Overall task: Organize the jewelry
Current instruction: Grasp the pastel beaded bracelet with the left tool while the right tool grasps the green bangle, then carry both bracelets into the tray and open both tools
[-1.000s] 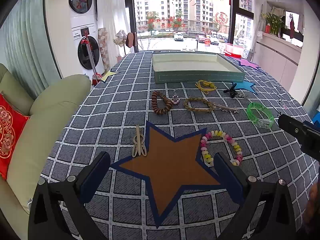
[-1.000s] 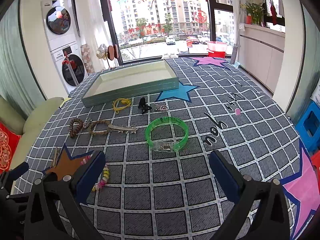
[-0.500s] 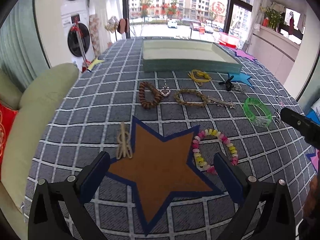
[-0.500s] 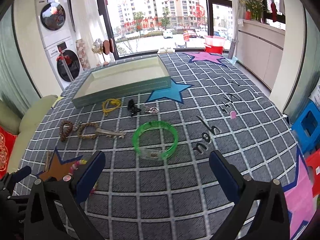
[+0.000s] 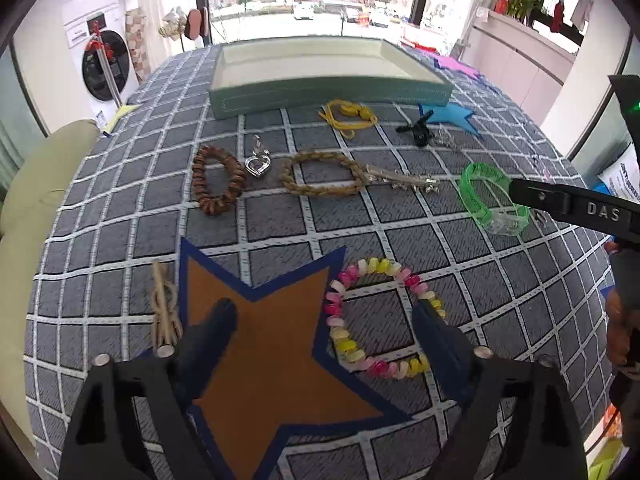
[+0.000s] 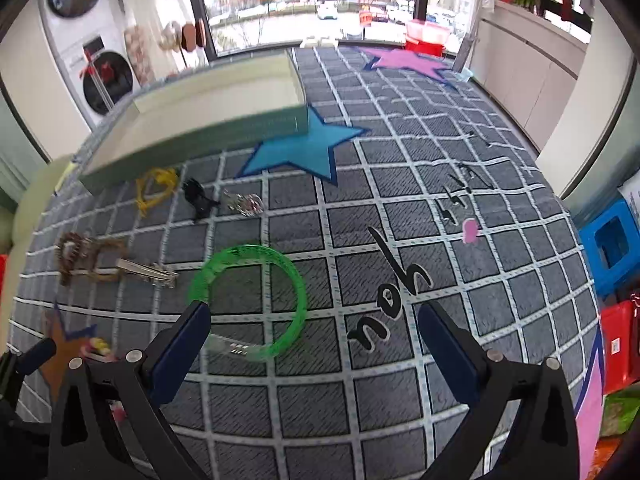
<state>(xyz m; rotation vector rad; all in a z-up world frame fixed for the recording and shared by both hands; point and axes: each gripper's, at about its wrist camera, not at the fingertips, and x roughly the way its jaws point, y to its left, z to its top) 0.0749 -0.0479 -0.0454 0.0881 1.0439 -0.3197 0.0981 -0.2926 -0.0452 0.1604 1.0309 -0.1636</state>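
Jewelry lies on a grey checked tablecloth in front of an empty pale green tray (image 5: 332, 92). My left gripper (image 5: 326, 314) is open, low over the orange star patch (image 5: 256, 336), with a pink and yellow bead bracelet (image 5: 376, 312) between its fingers, nearer the right one. My right gripper (image 6: 312, 314) is open; its left finger reaches the near edge of a green bangle (image 6: 250, 304), which also shows in the left wrist view (image 5: 490, 196). Further back lie a brown bead bracelet (image 5: 218, 184), a heart pendant (image 5: 258, 164), a braided bracelet (image 5: 324, 178) and a yellow cord (image 5: 350, 114).
A beige hair clip (image 5: 165, 312) lies left of the orange star. A silver clip (image 5: 404, 178) and a black clip (image 5: 418, 130) lie near a blue star patch (image 6: 304, 150). A cream sofa (image 5: 36, 184) borders the table's left edge. A blue stool (image 6: 610, 240) stands at the right.
Both grippers have moved forward and down toward the table. The bead bracelet now sits between the left fingers, and the green bangle is at the right gripper's left finger. Both stay open.
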